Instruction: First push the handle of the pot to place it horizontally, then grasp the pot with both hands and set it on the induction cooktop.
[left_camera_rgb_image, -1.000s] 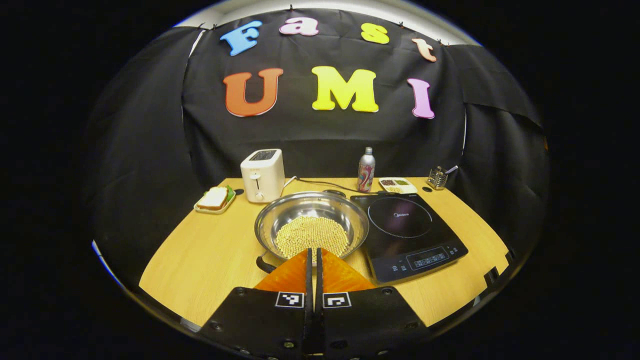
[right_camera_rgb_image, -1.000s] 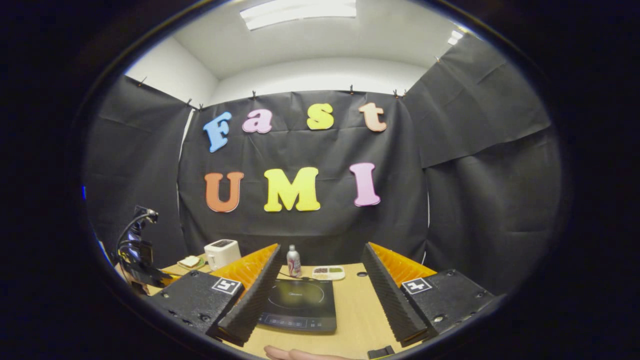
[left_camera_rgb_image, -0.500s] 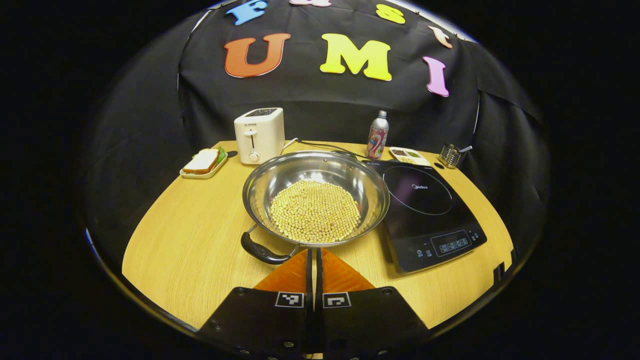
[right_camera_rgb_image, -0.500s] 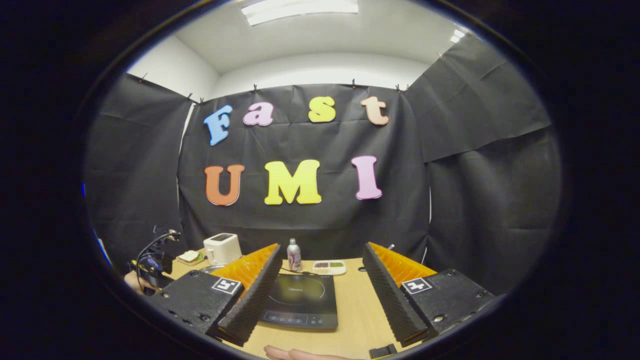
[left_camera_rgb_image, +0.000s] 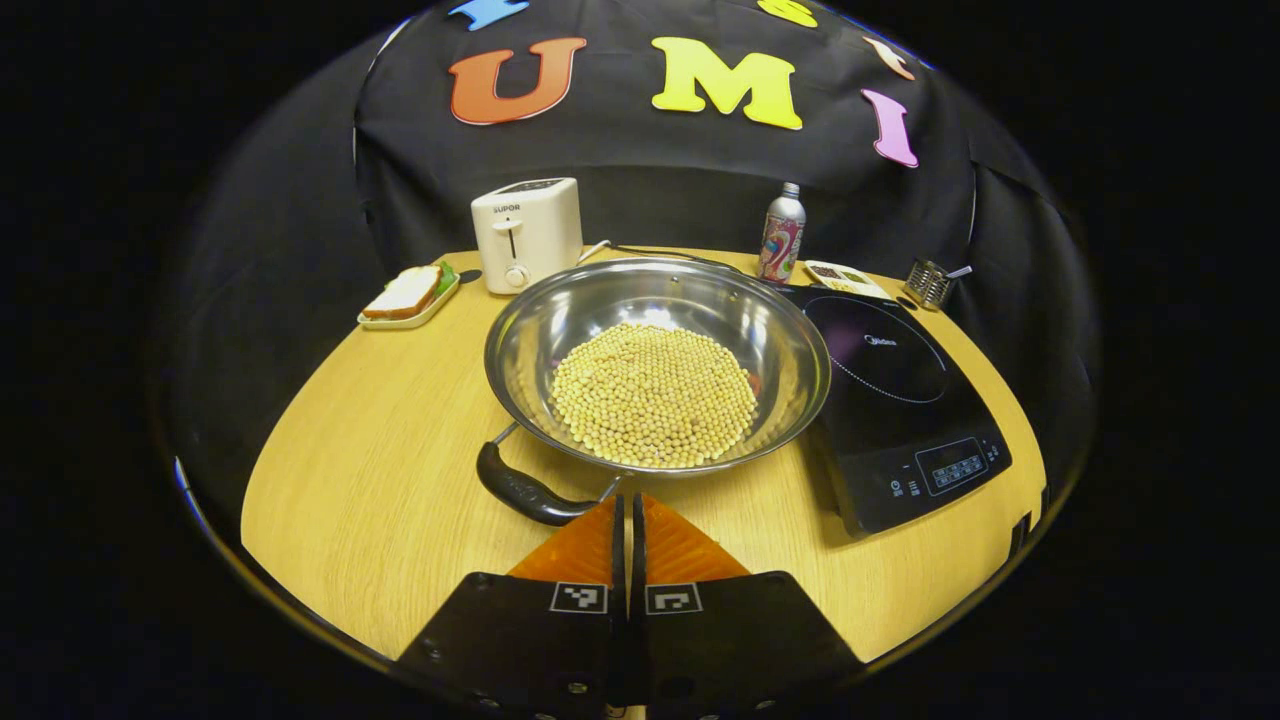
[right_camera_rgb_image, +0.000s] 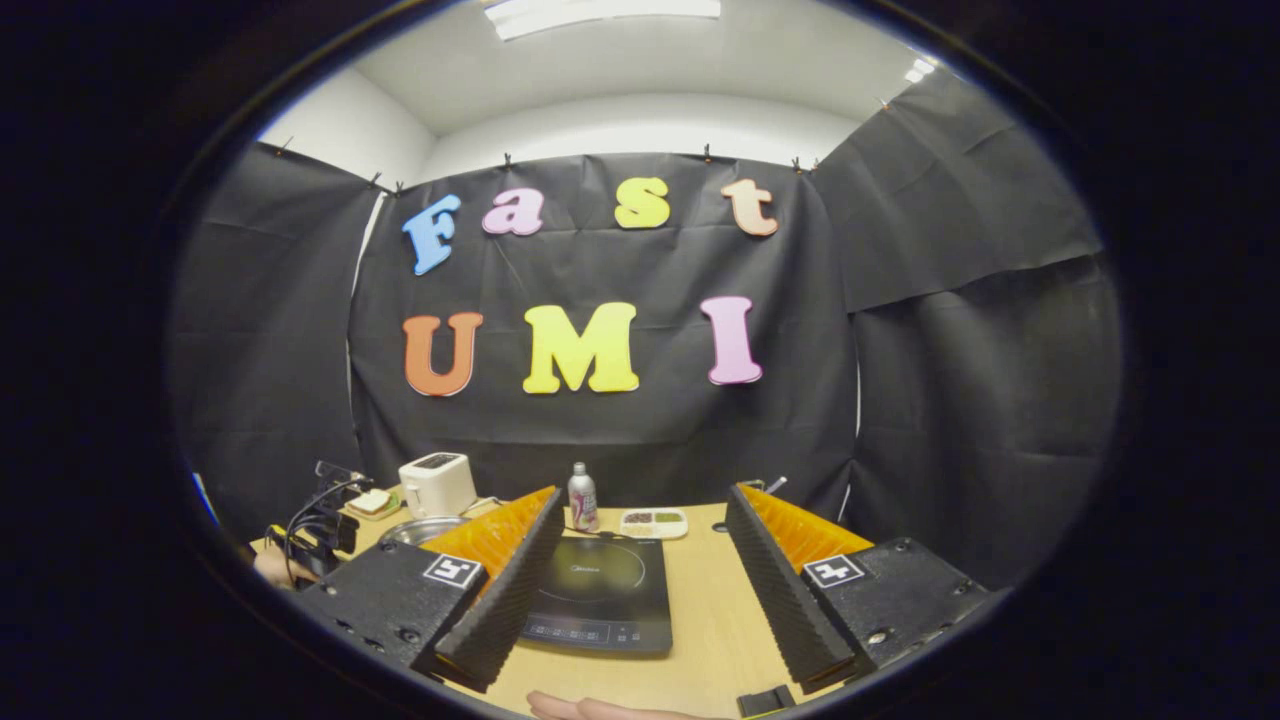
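A steel pot (left_camera_rgb_image: 790, 350) full of pale beans stands mid-table in the left gripper view. Its black handle (left_camera_rgb_image: 522, 489) points toward the near left, at a slant. My left gripper (left_camera_rgb_image: 628, 502) is shut with nothing in it, its tips right beside the handle's near end; whether they touch I cannot tell. The black induction cooktop (left_camera_rgb_image: 900, 400) lies just right of the pot. In the right gripper view my right gripper (right_camera_rgb_image: 643, 495) hangs open above the cooktop (right_camera_rgb_image: 598, 590), and the pot's rim (right_camera_rgb_image: 418, 528) peeks out at the left.
Along the back stand a white toaster (left_camera_rgb_image: 527, 232), a sandwich on a small plate (left_camera_rgb_image: 405, 297), a bottle (left_camera_rgb_image: 781, 234), a seasoning tray (left_camera_rgb_image: 838, 277) and a metal holder (left_camera_rgb_image: 930, 283). A hand (right_camera_rgb_image: 600, 708) rests at the table's near edge.
My left gripper has moved forward and closer to the pot, so the handle now lies beside its tips. The right gripper has barely shifted and stays open.
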